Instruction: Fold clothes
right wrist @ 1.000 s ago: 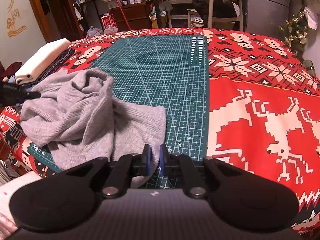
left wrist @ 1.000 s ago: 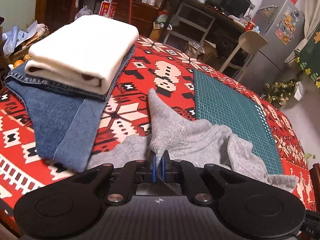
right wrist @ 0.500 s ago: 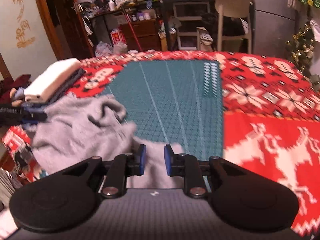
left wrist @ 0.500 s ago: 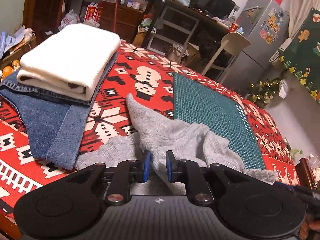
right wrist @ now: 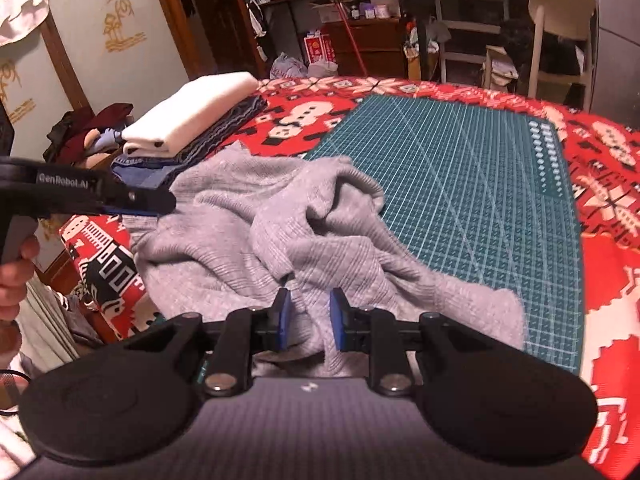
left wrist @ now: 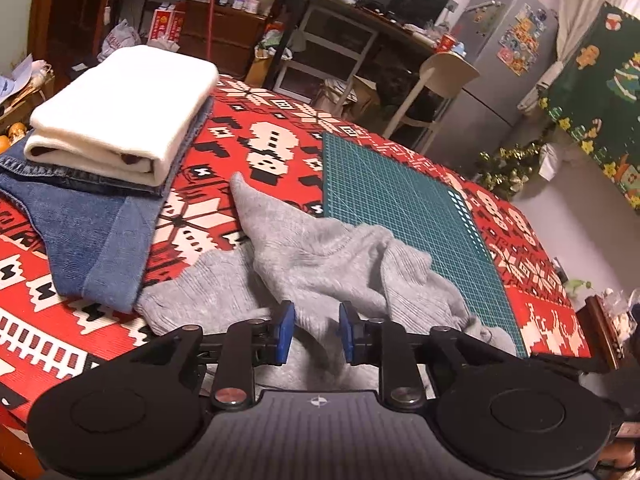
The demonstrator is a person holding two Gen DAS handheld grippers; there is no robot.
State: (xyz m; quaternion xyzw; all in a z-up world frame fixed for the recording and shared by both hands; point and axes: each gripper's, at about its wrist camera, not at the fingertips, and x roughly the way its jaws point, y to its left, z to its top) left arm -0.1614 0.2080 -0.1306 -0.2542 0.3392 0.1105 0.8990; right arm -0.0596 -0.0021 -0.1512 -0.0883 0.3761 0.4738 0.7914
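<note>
grey knit top [left wrist: 332, 256] lay crumpled, soft and limp, best pinched by an edge; left gripper [left wrist: 313, 334] and right gripper [right wrist: 307, 320] both had fingers spread.

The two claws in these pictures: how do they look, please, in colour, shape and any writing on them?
Both look alike. The left claw and the right claw each have two blue pads on black linkage arms with silver pivot screws, above a grey ribbed body flanked by two round black discs. In the right wrist view the left claw's side shows white lettering, seemingly "GenRobot.AI".
</note>
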